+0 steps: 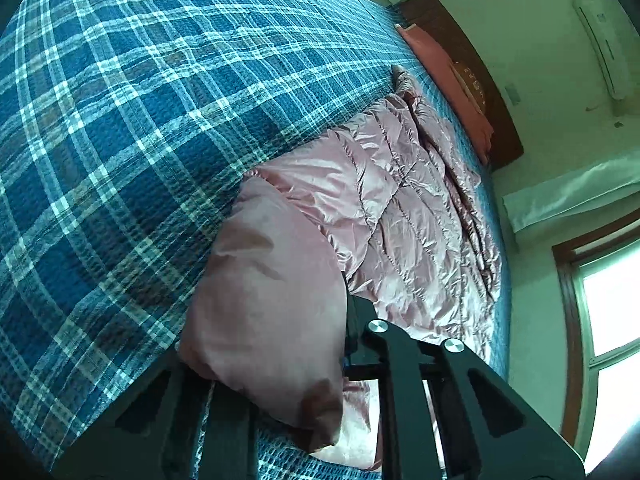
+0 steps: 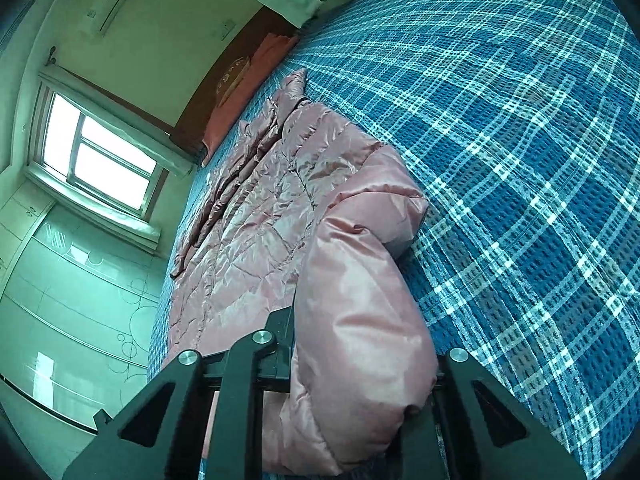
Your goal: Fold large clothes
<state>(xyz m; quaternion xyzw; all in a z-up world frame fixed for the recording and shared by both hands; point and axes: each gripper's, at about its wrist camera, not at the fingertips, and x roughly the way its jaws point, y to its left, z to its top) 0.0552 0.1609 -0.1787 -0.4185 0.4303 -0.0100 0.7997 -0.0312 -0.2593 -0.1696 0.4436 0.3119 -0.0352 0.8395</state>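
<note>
A shiny pink quilted down jacket (image 1: 400,216) lies spread on a blue plaid bedspread (image 1: 120,140). In the left wrist view my left gripper (image 1: 268,344) is shut on a puffy pink sleeve (image 1: 268,292), which bulges between the two black fingers and hides the left fingertip. In the right wrist view the jacket (image 2: 256,216) stretches away along the bed (image 2: 520,160). My right gripper (image 2: 360,344) is shut on another puffy sleeve (image 2: 360,300), which fills the gap between the fingers and hides the right fingertip.
A salmon pillow (image 1: 452,76) and a dark wooden headboard (image 1: 480,80) lie at the far end of the bed. A bright window (image 2: 100,160) and pale wardrobe doors (image 2: 60,300) stand beyond the bed's edge. An air conditioner (image 1: 600,48) hangs on the wall.
</note>
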